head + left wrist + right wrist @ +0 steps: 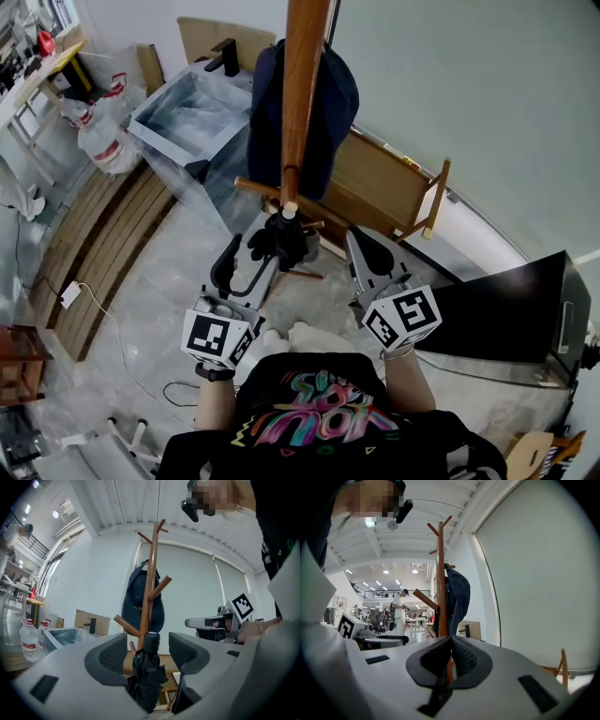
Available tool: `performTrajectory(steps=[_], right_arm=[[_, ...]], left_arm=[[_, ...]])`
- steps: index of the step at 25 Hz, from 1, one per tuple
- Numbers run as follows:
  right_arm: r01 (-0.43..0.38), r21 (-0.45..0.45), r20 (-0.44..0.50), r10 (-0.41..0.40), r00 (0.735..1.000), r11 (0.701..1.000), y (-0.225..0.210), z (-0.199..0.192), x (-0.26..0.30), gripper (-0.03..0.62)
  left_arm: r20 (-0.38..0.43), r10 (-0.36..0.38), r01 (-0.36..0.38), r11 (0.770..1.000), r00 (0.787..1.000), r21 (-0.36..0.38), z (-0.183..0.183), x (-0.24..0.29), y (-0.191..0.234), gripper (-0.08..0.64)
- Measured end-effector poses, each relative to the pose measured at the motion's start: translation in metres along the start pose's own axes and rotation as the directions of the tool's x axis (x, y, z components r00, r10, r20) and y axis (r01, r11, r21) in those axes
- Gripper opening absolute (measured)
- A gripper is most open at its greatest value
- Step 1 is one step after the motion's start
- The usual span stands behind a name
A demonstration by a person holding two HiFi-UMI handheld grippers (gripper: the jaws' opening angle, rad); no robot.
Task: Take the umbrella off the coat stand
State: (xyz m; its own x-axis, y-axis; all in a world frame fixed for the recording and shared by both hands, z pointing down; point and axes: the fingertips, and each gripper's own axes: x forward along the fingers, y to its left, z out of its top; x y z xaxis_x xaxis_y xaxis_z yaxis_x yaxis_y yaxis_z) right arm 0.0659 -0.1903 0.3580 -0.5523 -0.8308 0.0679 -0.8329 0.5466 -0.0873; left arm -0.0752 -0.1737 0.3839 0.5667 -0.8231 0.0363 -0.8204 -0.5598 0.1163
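The left gripper point(147, 651) has its jaws spread wide. The black folded fabric umbrella point(144, 677) stands upright in the gap, and its stubby black handle rises between the two ribbed pads with space on either side. Nothing is clamped. In the head view the umbrella hangs just above centre, against the tall round wooden coat stand point(302, 84) and just under a peg that juts toward 9 o'clock. A dark navy garment point(330, 103) hangs behind the pole at 12 o'clock.

The right gripper point(450, 656) has its jaws pressed together, pad against pad, with nothing held. Only a sliver of the wooden pole beyond shows at the seam. In the head view it sits at 4 o'clock from the umbrella, and the left gripper sits at 8 o'clock from it.

At 11 o'clock in the head view stands an open grey-blue rectangular bin point(150, 120) lined with crumpled clear plastic film. Nothing else can be made out inside it. Just beyond it, at 12 o'clock, is a brown cardboard box point(204, 36) with a small black object point(225, 56) on top; its contents are hidden. At 10 o'clock, beside the bin, stand clear plastic bottles with red labels point(103, 141); how full they are cannot be told.
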Motion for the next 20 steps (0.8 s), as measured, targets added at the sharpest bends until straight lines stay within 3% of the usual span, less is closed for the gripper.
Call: performTrajectory(steps=[8, 20], right_arm=[[0.008, 0.008, -0.015, -0.008, 1.0, 1.0, -0.005, -0.01, -0.001, 0.017], [0.041, 0.036, -0.043, -0.039, 0.998, 0.999, -0.01, -0.023, -0.004, 0.017]], left_arm=[[-0.069, -0.067, 0.066, 0.998, 0.995, -0.013, -0.039, 0.023, -0.004, 0.281], [-0.137, -0.096, 0.091, 0.995, 0.986, -0.042, -0.083, 0.057, 0.004, 0.318]])
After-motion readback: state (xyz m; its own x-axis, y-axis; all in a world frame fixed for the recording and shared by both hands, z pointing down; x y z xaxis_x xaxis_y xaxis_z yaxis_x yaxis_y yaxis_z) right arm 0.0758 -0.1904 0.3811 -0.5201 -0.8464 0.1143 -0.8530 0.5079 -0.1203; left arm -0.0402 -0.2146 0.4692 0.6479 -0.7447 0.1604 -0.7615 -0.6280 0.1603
